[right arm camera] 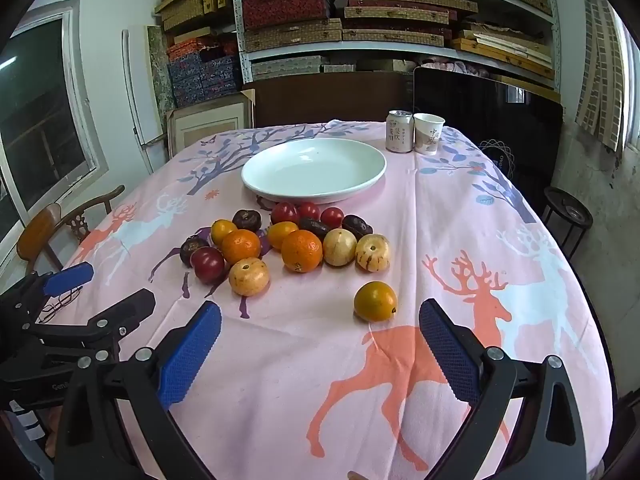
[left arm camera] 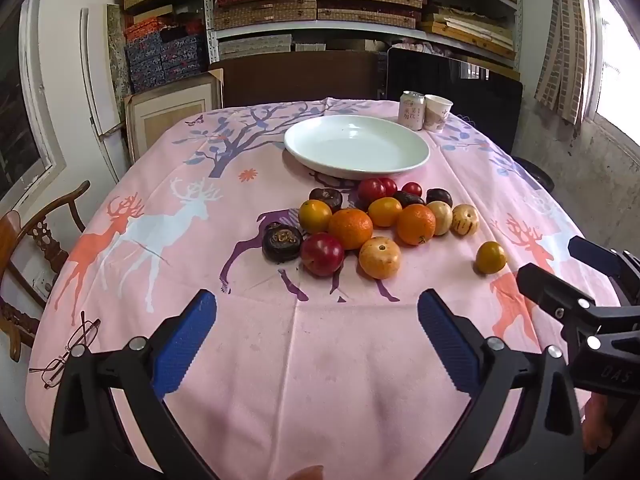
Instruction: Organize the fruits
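Glasses (left arm camera: pixel 66 354) lie at the table's (left arm camera: pixel 320 360) left edge. The left tool (left arm camera: pixel 316 344) hovers low over the pink cloth, jaws spread, holding nothing. Ahead, the fruits (left arm camera: pixel 372 224) sit heaped just before the white plate (left arm camera: pixel 356 146); one yellow fruit (right arm camera: pixel 375 301) lies apart to their right. The right tool (right arm camera: pixel 320 344) is likewise spread and empty. A can (right arm camera: pixel 399 131) and cup (right arm camera: pixel 428 133) stand behind the plate.

Can (right arm camera: pixel 399 131) label: characters too small to read.
Glasses (right arm camera: pixel 60 303): partly hidden behind left gripper (right arm camera: pixel 96 292).
Chair (left arm camera: pixel 36 240): cut off by frame edge.
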Demonstrator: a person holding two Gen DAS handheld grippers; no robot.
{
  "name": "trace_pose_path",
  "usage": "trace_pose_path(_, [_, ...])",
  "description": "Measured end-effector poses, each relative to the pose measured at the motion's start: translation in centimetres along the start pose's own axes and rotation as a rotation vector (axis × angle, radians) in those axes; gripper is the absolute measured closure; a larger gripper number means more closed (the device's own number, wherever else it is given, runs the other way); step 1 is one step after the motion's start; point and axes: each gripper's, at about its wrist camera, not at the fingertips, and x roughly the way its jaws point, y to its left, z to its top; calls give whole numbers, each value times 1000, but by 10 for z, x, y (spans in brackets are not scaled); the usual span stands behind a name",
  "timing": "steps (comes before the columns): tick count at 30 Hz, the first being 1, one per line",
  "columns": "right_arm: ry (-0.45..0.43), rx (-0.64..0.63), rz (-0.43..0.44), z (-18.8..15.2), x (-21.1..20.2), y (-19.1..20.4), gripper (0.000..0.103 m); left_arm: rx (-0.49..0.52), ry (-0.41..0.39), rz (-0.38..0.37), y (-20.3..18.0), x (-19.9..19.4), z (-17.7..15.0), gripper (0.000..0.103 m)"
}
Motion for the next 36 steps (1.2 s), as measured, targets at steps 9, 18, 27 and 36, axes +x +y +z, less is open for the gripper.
trace_pose_path(9, [-17, 2, 2, 6, -20, 5, 3, -24, -11, -14, 5, -11, -4, 4])
trace_pose_path(18, [-21, -11, 5, 4, -24, 13, 3, -30, -19, -20, 8, -22, -6, 4])
trace_pose_path(27, [-24, -20, 13, 1, -28, 19, 3, -34, -26, -17, 10, -26, -9, 4])
trace_pose_path(36, [-27, -21, 17, 1, -31, 21, 3, -37, -19, -17, 12, -28, -11, 4])
